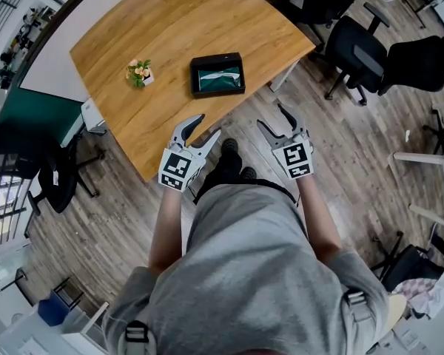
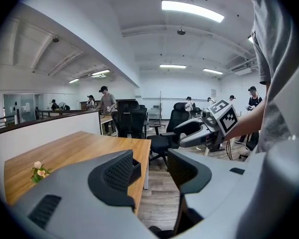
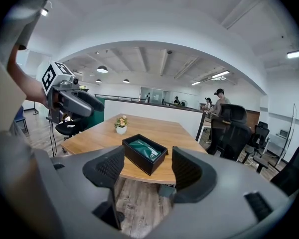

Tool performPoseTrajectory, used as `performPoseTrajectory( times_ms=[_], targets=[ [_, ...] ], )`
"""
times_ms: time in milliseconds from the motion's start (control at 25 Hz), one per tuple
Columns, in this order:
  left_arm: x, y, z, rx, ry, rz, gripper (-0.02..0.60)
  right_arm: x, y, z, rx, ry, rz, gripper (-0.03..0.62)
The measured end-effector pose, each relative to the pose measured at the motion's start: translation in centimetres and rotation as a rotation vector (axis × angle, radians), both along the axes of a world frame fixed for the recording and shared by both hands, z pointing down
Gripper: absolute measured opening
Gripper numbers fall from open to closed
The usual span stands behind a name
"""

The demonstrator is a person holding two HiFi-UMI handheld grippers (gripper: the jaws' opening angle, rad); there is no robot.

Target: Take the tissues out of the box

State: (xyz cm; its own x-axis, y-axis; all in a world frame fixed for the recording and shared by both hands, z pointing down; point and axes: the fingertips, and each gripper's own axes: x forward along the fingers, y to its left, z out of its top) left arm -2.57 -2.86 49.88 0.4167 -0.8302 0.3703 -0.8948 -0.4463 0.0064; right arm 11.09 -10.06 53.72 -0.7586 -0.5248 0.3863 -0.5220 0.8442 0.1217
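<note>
A black open box (image 1: 217,75) sits near the table's front edge, holding a green tissue pack (image 1: 219,79) with white at its slot. The right gripper view shows the same box (image 3: 144,154) and green pack (image 3: 146,149) just beyond the jaws. My left gripper (image 1: 206,131) hangs open over the table's front edge, short of the box. Off the table, over the floor, my right gripper (image 1: 274,117) is open and holds nothing. In the left gripper view the box (image 2: 135,167) peeks out behind the left jaw, and the right gripper (image 2: 204,126) shows across.
A small pot of flowers (image 1: 139,72) stands on the wooden table (image 1: 148,21) left of the box. Black office chairs (image 1: 359,50) crowd the floor at the right. A white partition and a green panel (image 1: 29,120) border the table's left side. People stand far off.
</note>
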Motion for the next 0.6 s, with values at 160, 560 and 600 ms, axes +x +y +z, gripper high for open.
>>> performPoseTrajectory(
  times_ms=[160, 560, 600],
  targets=[
    [-1.2, -1.4, 0.4, -0.012, 0.028, 0.012, 0.230, -0.7, -1.6, 0.3, 0.012, 0.021, 0.018, 0.305],
    [-4.6, -7.2, 1.1, -0.018, 0.052, 0.060, 0.229, -1.5, -7.4, 0.2, 0.022, 0.073, 0.098, 0.305],
    [-4.7, -7.7, 1.4, -0.021, 0.052, 0.069, 0.229, -1.7, -7.7, 0.4, 0.021, 0.079, 0.101, 0.305]
  ],
)
